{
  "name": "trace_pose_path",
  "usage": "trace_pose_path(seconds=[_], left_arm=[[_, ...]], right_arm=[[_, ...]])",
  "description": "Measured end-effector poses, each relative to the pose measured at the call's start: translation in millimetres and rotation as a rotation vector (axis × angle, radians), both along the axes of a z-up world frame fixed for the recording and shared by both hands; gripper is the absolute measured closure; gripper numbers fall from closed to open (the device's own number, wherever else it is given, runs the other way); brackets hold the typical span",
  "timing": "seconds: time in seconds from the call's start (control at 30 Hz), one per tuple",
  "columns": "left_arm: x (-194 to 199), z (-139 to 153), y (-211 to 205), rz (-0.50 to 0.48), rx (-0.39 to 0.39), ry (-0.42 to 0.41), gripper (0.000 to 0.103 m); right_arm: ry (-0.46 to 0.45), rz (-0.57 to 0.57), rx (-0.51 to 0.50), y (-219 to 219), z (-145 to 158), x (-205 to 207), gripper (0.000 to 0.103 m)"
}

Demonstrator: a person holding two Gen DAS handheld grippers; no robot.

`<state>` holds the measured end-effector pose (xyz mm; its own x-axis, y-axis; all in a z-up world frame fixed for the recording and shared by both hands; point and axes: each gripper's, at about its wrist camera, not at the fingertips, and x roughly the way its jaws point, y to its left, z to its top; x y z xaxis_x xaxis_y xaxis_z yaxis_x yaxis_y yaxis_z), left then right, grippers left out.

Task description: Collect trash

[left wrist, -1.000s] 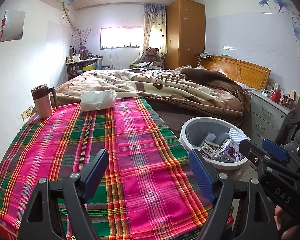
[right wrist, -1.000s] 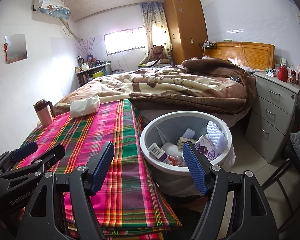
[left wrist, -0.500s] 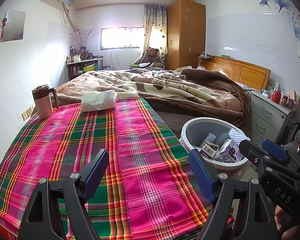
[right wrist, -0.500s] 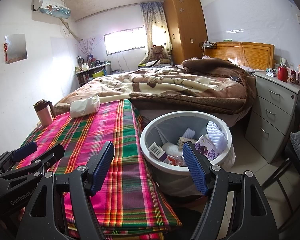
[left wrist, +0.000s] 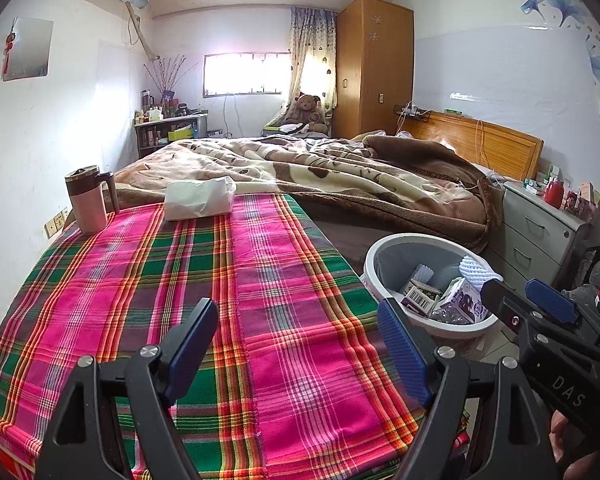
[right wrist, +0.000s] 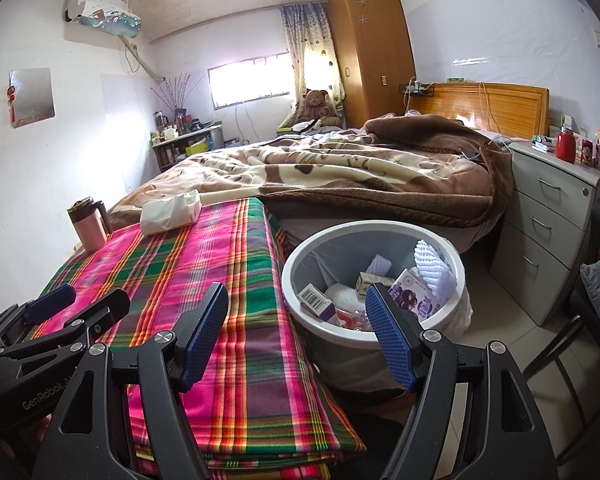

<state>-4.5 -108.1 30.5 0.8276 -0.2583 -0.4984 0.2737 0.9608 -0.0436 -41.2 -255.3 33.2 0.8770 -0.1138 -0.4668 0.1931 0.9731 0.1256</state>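
A round white trash bin (right wrist: 296, 264) stands on the floor at the table's right side, holding several boxes, wrappers and a white foam net (right wrist: 434, 270). It also shows in the left wrist view (left wrist: 384, 248). My left gripper (left wrist: 296, 350) is open and empty over the near part of the plaid tablecloth (left wrist: 180, 280). My right gripper (right wrist: 298, 338) is open and empty, between the table edge and the bin's near rim. A white tissue pack (left wrist: 198, 200) lies at the table's far end.
A pink and brown mug (left wrist: 88, 200) stands at the far left corner of the table. A bed with a brown blanket (left wrist: 340, 176) lies behind the table. A grey drawer unit (right wrist: 552, 224) stands right of the bin, and a chair (right wrist: 580, 336) at the far right.
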Motion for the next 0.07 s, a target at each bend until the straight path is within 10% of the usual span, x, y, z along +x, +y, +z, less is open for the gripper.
trace_pose_path(seconds=[0.07], left_arm=[[0.1, -0.6, 0.1, 0.002, 0.001, 0.001, 0.02]], right_arm=[[0.0, 0.001, 0.001, 0.0, 0.0, -0.1, 0.03]])
